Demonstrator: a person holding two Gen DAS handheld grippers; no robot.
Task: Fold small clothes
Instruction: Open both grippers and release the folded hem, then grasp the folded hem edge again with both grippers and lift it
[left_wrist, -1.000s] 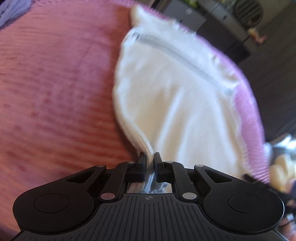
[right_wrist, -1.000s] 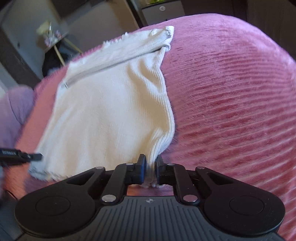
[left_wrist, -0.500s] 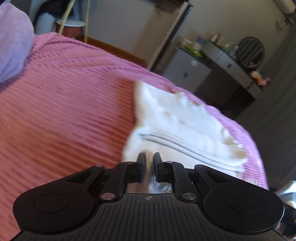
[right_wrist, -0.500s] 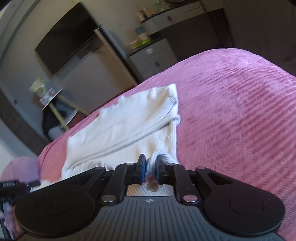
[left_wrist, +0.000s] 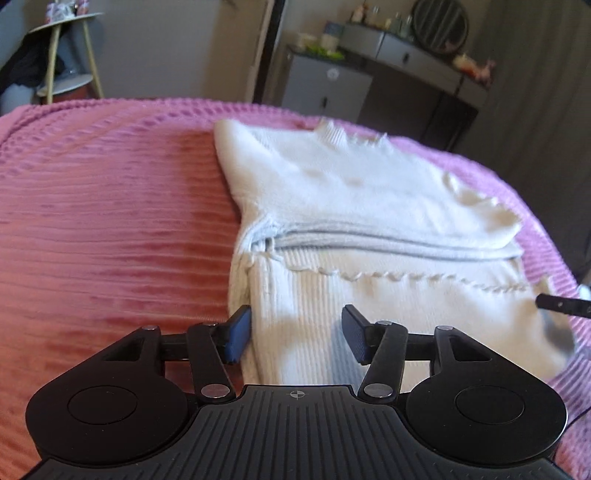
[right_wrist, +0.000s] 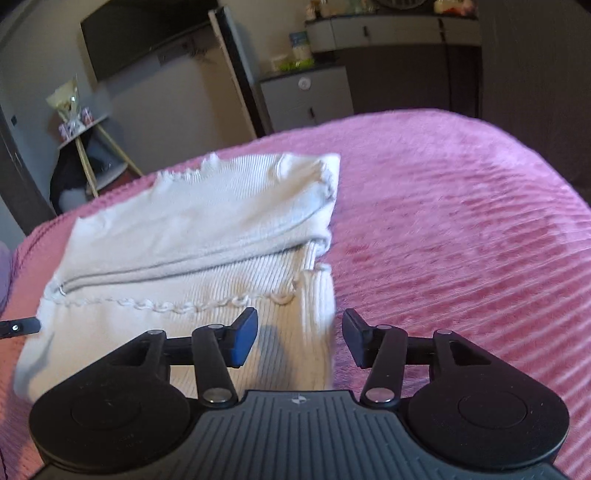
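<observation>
While folded, white garment (left_wrist: 369, 192) on pink bedspread (left_wrist: 110, 221)

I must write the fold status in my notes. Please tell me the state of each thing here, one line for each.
white garment: folded over once, lying flat on the bed, released.
pink bedspread: spread out under the garment.
left hand-held gripper: open, jaws just opened, above the garment's near left corner.
right hand-held gripper: open, jaws just opened, above the garment's near right corner.
</observation>
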